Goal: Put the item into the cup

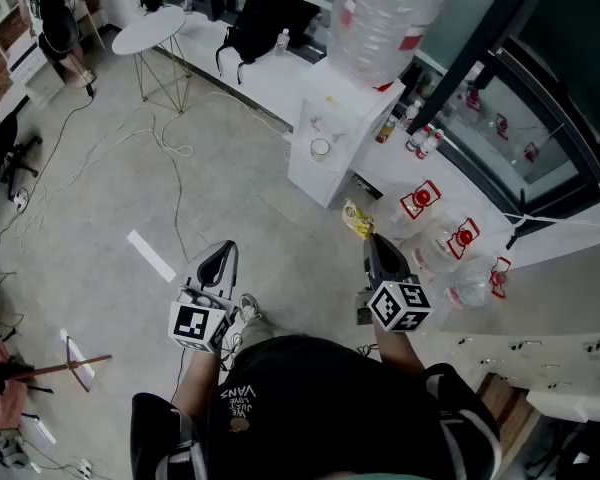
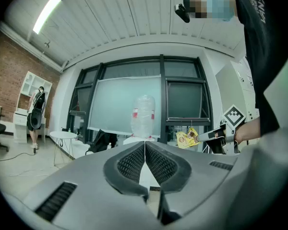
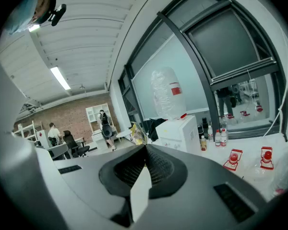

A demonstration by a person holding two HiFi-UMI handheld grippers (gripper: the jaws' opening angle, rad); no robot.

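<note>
A yellow snack packet (image 1: 357, 219) sticks out from the tips of my right gripper (image 1: 370, 238), which is shut on it; its crinkled top shows just past the jaws (image 3: 137, 133) in the right gripper view. A small white cup (image 1: 320, 149) stands on the ledge of the white water dispenser (image 1: 330, 118), ahead of both grippers and apart from them. My left gripper (image 1: 223, 248) is held level to the left, shut with nothing between its pads (image 2: 134, 162). From the left gripper view, the right gripper (image 2: 216, 135) and the packet (image 2: 187, 138) appear at right.
A large clear water jug (image 1: 385, 13) tops the dispenser. Empty jugs with red caps (image 1: 450, 248) lie along the white ledge at right, with small bottles (image 1: 420, 138) behind. A round white table (image 1: 150, 28), a black backpack (image 1: 255, 23) and floor cables (image 1: 170, 148) lie to the left.
</note>
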